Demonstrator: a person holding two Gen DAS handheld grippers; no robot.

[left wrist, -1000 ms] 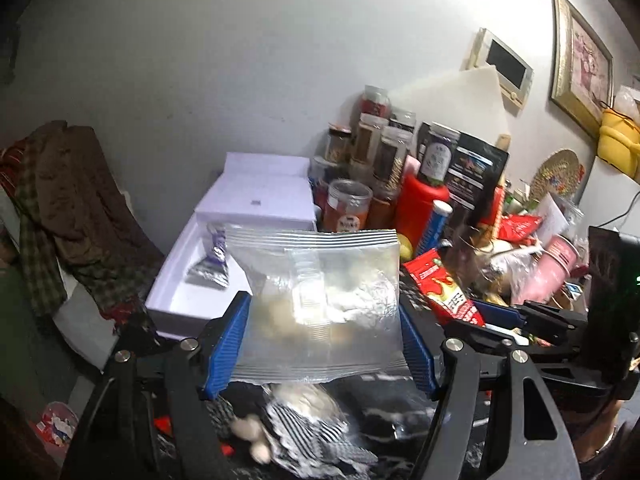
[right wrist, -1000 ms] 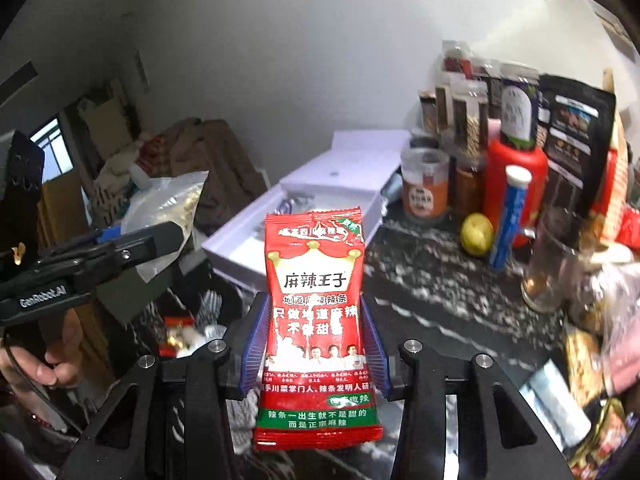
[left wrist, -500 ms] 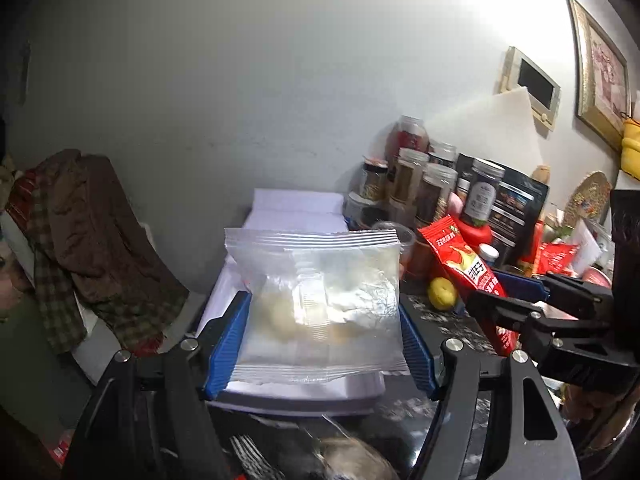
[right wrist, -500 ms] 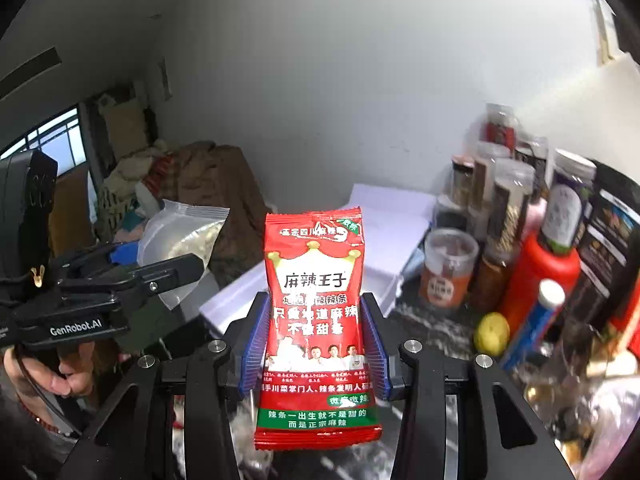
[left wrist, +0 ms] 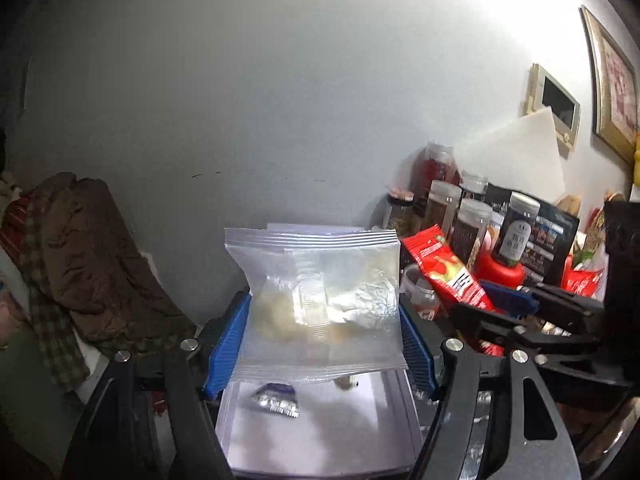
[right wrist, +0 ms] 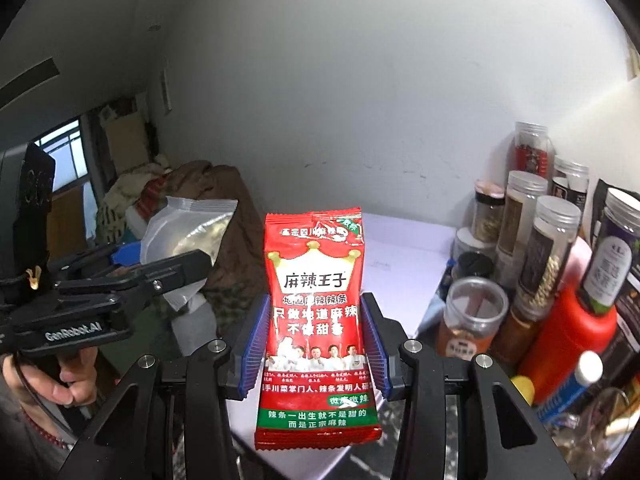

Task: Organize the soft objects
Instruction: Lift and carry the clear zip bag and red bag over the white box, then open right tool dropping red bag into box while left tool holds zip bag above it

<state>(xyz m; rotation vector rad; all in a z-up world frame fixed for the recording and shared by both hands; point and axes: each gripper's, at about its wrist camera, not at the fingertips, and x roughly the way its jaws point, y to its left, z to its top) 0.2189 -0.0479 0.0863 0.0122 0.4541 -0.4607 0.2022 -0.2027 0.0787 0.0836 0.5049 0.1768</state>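
Your left gripper [left wrist: 324,344] clamps a clear bag [left wrist: 320,300] upright, held above the open white box [left wrist: 320,440], where a small foil packet [left wrist: 276,402] lies. Your right gripper [right wrist: 316,344] pinches a red snack packet [right wrist: 316,320] upright, level beside the left one. Beyond stand jars [right wrist: 536,240] and a red bottle [right wrist: 568,340] against the wall; brown clothes [left wrist: 92,256] lie left.
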